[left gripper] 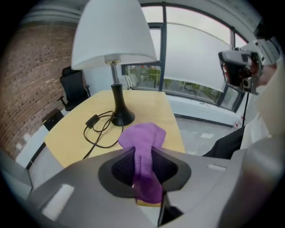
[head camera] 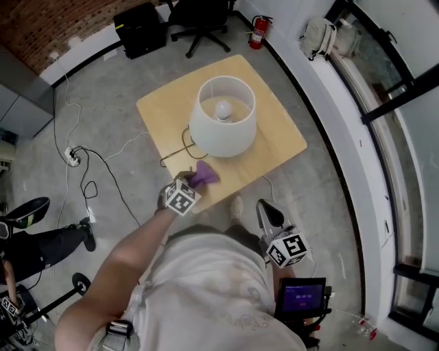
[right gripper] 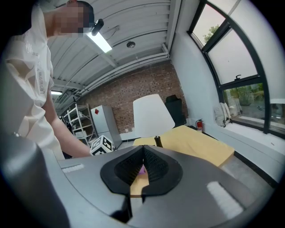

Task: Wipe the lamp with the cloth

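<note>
**Left gripper (left gripper: 144, 153) clamped on the purple cloth, short of the lamp**

Left gripper's jaws were pressed together on the purple cloth (left gripper: 143, 139). A narrow fold ran between the pads and the loose end bunched up beyond the tips. In the head view the cloth sat on the person's side of the lamp (head camera: 221, 130), just outside the rim of its white shade and over the wooden table (head camera: 282, 140). It did not touch the lamp. In the left gripper view the black stem and round base (left gripper: 120, 116) stood beyond the cloth, clearly apart from it, and the shade (left gripper: 111, 33) was higher up. The lamp's black cord (left gripper: 99, 130) lay in loose loops on the tabletop, to the left of the base as that view showed it.

From above, the bulb (head camera: 223, 110) showed through the open top of the shade. The lamp stood upright near the middle of the table.

The right gripper (right gripper: 143, 150) was held farther from the lamp than the left one, off the table's near edge and beside the person's body. Its jaws met at the tips with nothing between them. Past those tips, the shade and a strip of tabletop could be seen.

On the far side of the lamp, on the floor beyond the table, stood a black office chair (head camera: 203, 20) and a red fire extinguisher (head camera: 258, 31).
</note>
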{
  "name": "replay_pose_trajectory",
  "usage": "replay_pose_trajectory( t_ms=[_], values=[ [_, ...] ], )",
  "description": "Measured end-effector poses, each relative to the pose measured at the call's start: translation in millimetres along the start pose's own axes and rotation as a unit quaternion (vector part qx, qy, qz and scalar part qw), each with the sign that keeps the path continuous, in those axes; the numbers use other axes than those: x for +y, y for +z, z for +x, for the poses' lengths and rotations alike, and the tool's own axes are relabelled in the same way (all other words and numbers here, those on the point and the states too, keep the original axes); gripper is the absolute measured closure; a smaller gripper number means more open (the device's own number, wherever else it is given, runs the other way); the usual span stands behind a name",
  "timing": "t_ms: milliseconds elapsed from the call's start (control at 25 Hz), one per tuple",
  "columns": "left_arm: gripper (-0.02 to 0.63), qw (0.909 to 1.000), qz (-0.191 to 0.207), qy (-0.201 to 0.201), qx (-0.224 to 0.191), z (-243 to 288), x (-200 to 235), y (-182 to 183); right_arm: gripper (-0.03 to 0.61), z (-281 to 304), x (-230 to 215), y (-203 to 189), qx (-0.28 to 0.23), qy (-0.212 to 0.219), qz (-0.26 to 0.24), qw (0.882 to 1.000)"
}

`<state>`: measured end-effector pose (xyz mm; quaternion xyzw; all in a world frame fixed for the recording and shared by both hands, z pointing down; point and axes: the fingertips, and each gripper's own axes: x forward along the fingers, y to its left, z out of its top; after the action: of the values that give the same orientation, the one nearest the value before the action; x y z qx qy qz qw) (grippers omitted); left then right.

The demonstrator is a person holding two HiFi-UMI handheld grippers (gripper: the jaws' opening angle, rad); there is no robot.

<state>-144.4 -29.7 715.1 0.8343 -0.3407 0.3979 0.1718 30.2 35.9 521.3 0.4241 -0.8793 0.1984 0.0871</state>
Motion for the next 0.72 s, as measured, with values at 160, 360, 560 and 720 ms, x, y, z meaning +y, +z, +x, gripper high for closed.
replay_pose_trajectory(
  t_ms=[160,360,560,720],
  values=[
    [0.525,0.993,-0.092,0.038,-0.064,-42,1,-1,0.565,25,-1,10,0.003,0.047,-0.013,0.999],
    [0.526,0.964,-0.176,0.104,-0.17,-101,25,16,0.565,51,-6,25,0.011,0.098,-0.033,0.995],
    [0.528,0.909,-0.24,0.131,-0.315,-168,57,79,0.565,68,-10,34,0.016,0.131,-0.045,0.99],
    [0.528,0.8695,-0.249,0.144,-0.402,-213,79,137,0.565,76,-8,46,0.015,0.154,-0.054,0.987]
  ],
)
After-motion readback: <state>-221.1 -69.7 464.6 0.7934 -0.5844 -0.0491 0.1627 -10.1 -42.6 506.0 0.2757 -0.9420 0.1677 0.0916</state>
